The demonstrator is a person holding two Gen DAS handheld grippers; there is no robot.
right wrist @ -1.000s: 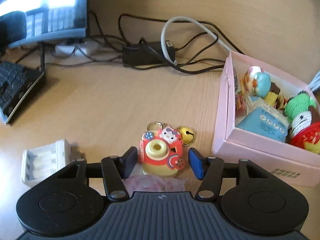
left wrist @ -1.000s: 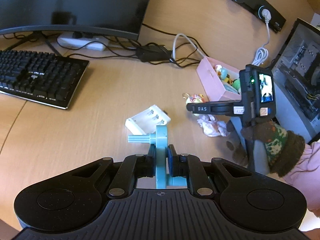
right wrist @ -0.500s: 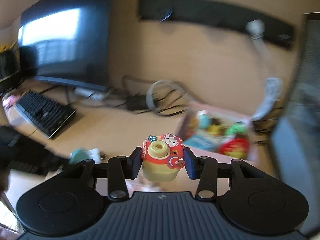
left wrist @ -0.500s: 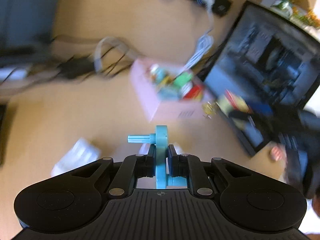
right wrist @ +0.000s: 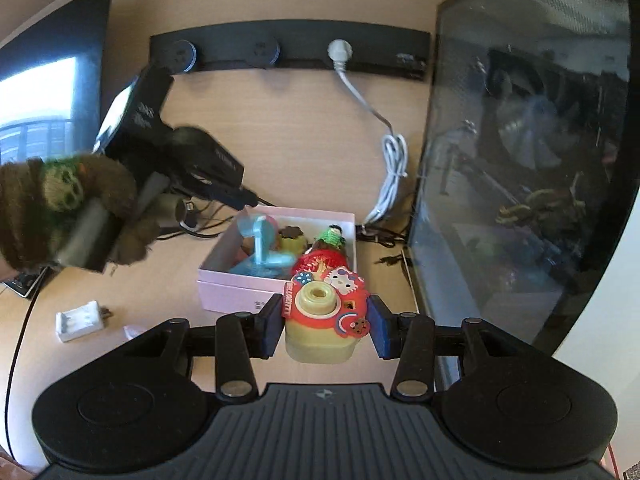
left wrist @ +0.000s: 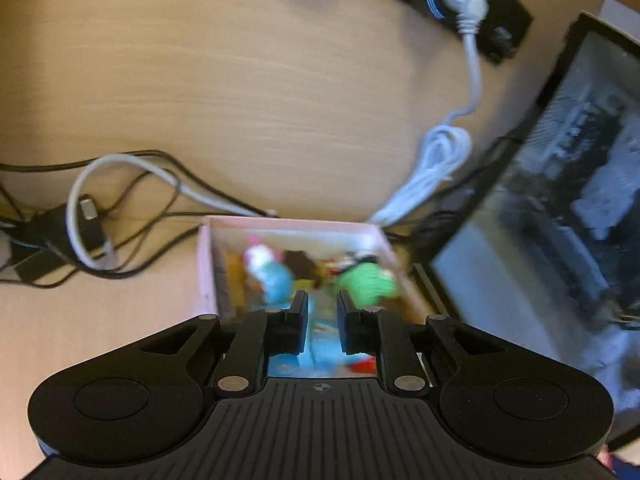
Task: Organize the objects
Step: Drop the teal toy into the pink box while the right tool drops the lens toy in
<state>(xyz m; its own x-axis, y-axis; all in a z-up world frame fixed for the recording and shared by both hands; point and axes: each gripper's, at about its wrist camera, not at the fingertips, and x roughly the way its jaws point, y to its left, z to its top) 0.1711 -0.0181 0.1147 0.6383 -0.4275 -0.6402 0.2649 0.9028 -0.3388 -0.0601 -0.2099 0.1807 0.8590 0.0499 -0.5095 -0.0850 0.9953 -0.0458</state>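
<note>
Your left gripper (left wrist: 322,322), jaws parted and bare, hangs over the pink box (left wrist: 288,225); its blue plastic part (right wrist: 262,250) now lies inside at 11 o'clock. Right gripper (right wrist: 325,322) now pinches the toy camera keychain (right wrist: 325,312), lifted near the box: likely next in.

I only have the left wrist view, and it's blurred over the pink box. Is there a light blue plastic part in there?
Observer: Yes. The right wrist view shows a light blue plastic part inside the pink box, among the toys.
Operator: What do the right tongs have?
Observer: The right tongs are shut on a camera-shaped keychain toy, on the near side of the box.
Operator: Anything loose on the desk?
Observer: A white battery charger lies on the desk, left of the box.
</note>
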